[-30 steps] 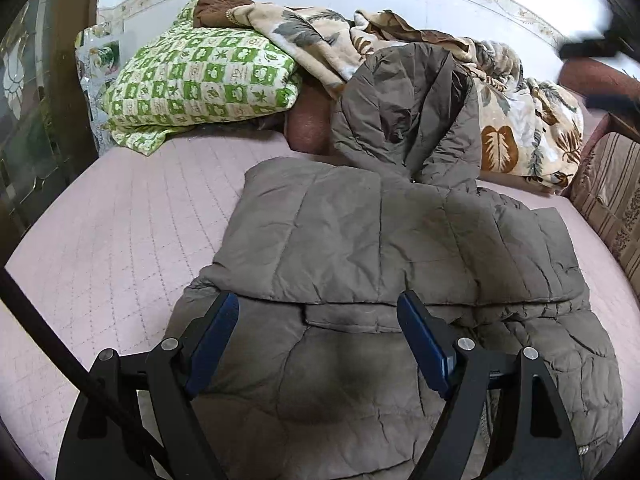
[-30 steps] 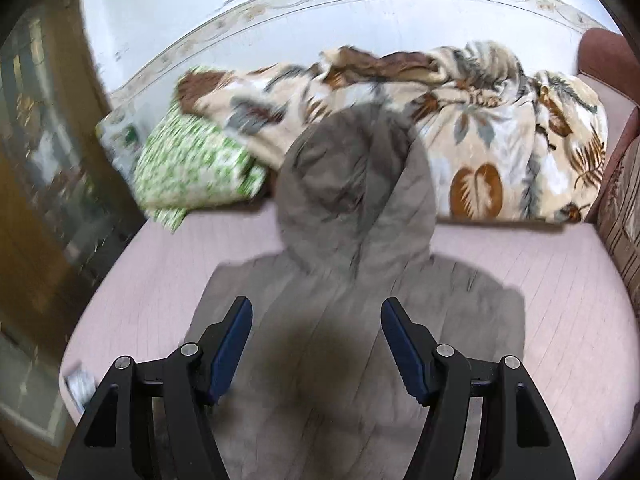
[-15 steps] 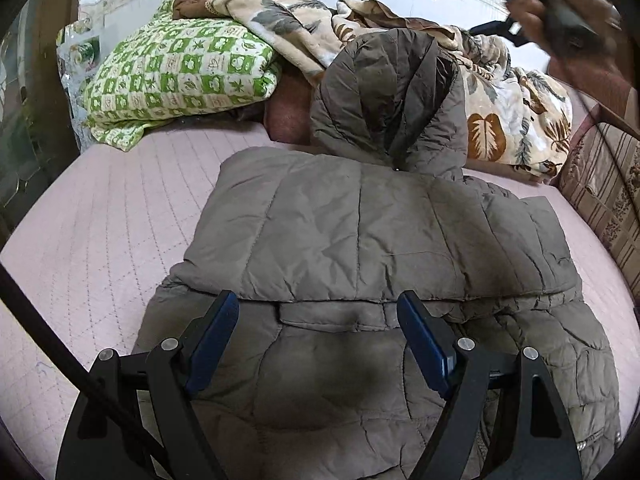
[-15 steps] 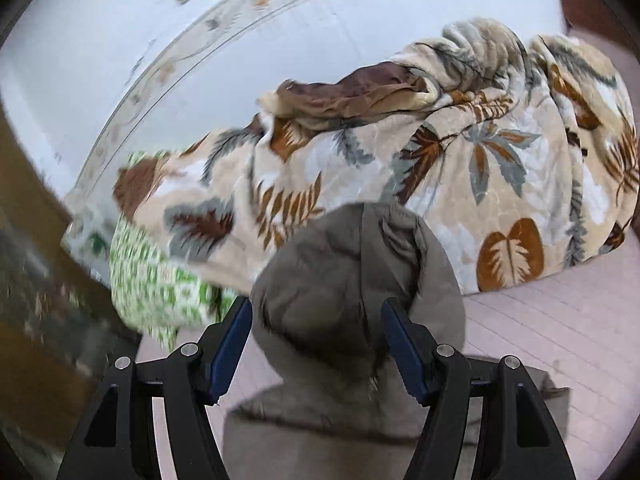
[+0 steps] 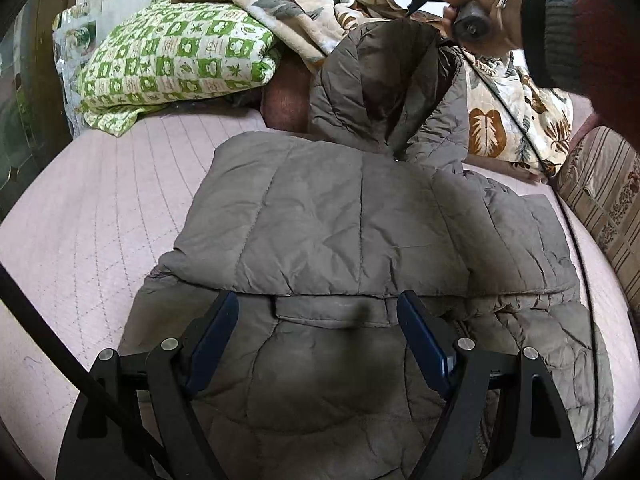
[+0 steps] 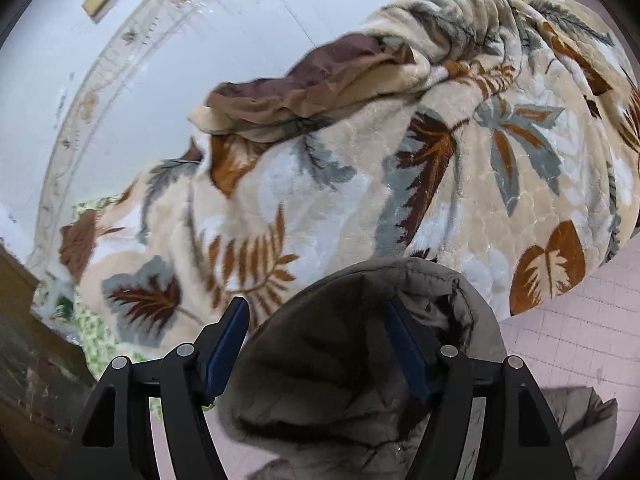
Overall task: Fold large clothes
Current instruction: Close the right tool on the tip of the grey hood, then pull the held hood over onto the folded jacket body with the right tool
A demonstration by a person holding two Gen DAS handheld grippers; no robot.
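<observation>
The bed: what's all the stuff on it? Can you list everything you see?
puffy coat: one, grey-brown, spread over the middle of the bed, its lower part folded up over its body
hood: one, grey-brown, propped up against the blanket at the coat's far end
leaf blanket: one, cream with brown and grey leaves, bunched along the wall
checked quilt: one, green and white, folded at the far left
bed cover: one, pale pink, quilted, under everything
striped cushion: one, beige and brown, right edge
left gripper: black with blue pads, open above the coat
right gripper: same colours, jaws just closing in around the hood's top
hand: one, holding the right gripper's handle
</observation>
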